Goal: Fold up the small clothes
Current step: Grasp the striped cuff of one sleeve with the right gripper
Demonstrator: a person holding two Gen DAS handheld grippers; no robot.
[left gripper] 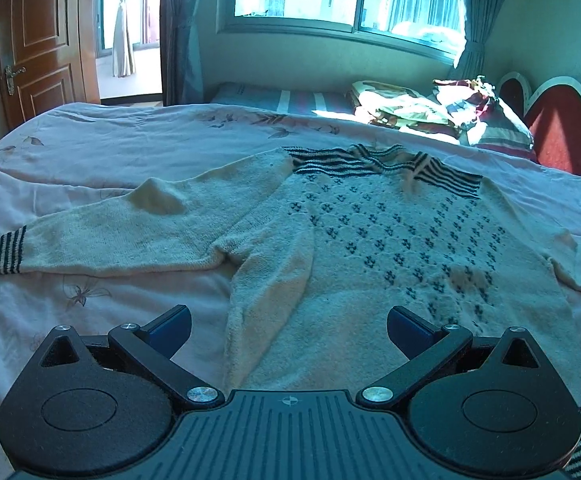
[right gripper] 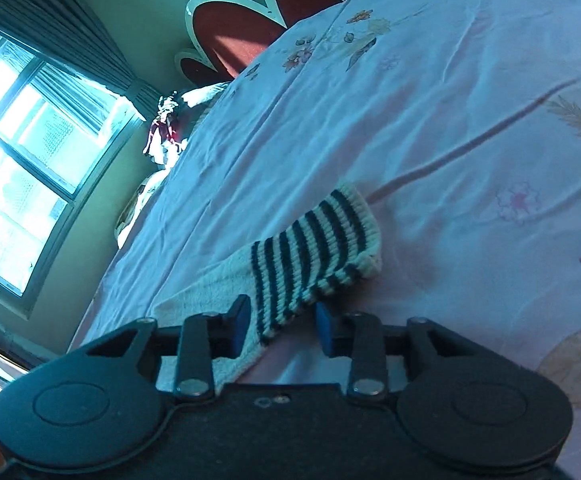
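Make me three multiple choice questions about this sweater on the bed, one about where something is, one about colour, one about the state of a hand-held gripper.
1. Where does the sweater lie?
A. Spread flat on the bed
B. Hung on the door
C. Piled on the windowsill

2. What colours is the striped cuff?
A. Red and yellow
B. Dark and cream
C. Plain pink

3. How does the left hand-held gripper stand?
A. Shut on the collar
B. Shut on a pillow
C. Open, nothing between its fingers

Answers:
1 A: the body and one sleeve lie spread on the floral sheet.
2 B: dark bands alternate with cream knit on the cuff.
3 C: its blue pads stand wide apart over the sweater's lower edge, gripping nothing.
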